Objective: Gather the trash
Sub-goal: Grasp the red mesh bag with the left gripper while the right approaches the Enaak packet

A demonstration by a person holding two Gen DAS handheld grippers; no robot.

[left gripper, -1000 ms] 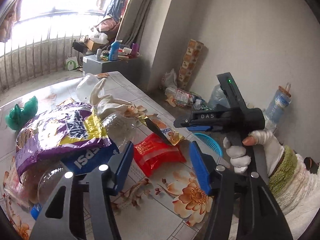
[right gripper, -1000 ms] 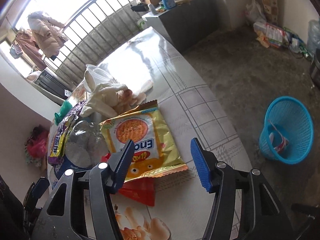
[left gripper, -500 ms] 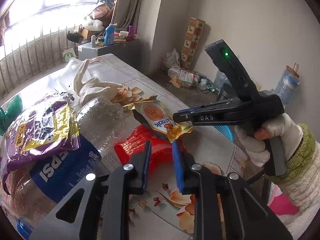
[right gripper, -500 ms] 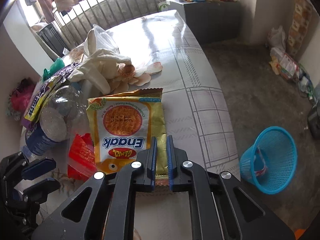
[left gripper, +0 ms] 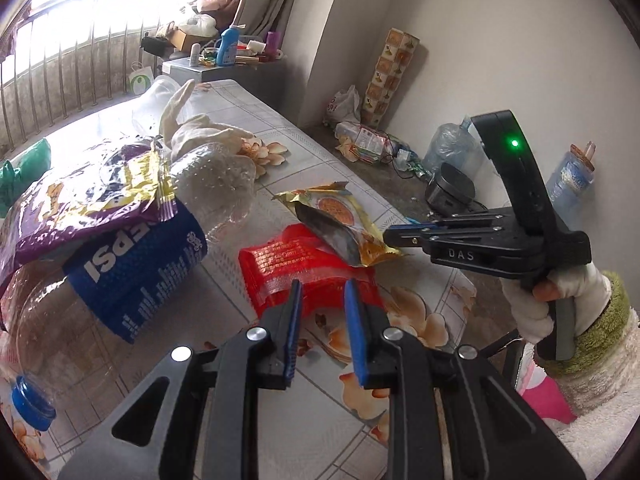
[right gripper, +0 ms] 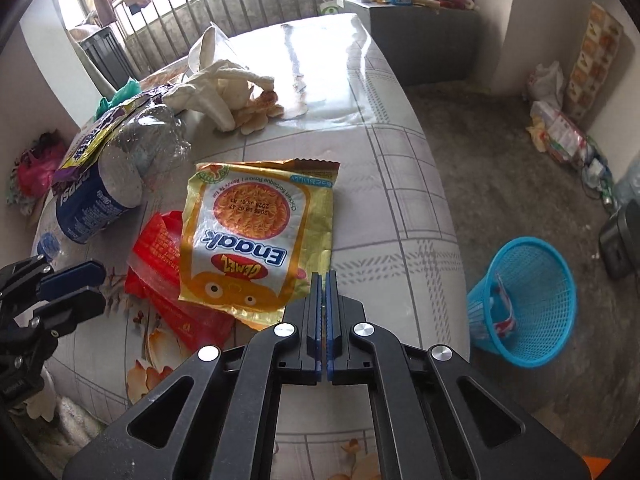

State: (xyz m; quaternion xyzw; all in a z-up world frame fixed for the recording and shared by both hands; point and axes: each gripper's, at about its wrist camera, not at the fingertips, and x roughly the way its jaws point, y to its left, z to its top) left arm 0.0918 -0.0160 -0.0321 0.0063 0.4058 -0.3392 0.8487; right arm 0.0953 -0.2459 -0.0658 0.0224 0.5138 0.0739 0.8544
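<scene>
My right gripper (right gripper: 322, 280) is shut on the near corner of a yellow Enaak noodle wrapper (right gripper: 260, 236), lifting its edge off the table; it also shows in the left wrist view (left gripper: 340, 220), with the right gripper (left gripper: 394, 236) pinching it. My left gripper (left gripper: 322, 300) is partly open around the near edge of a red wrapper (left gripper: 304, 268), which lies flat under the yellow one (right gripper: 168, 280). The left gripper (right gripper: 76, 288) shows at the left of the right wrist view.
A crushed Pepsi bottle (left gripper: 120, 264), a purple snack bag (left gripper: 80, 200) and a white cloth (right gripper: 216, 88) lie on the floral table (right gripper: 380, 140). A blue mesh bin (right gripper: 524, 300) stands on the floor to the table's right. Clutter lines the far wall.
The right gripper closed on the yellow wrapper's corner and raised it. The left gripper narrowed from wide open and moved in over the red wrapper's edge.
</scene>
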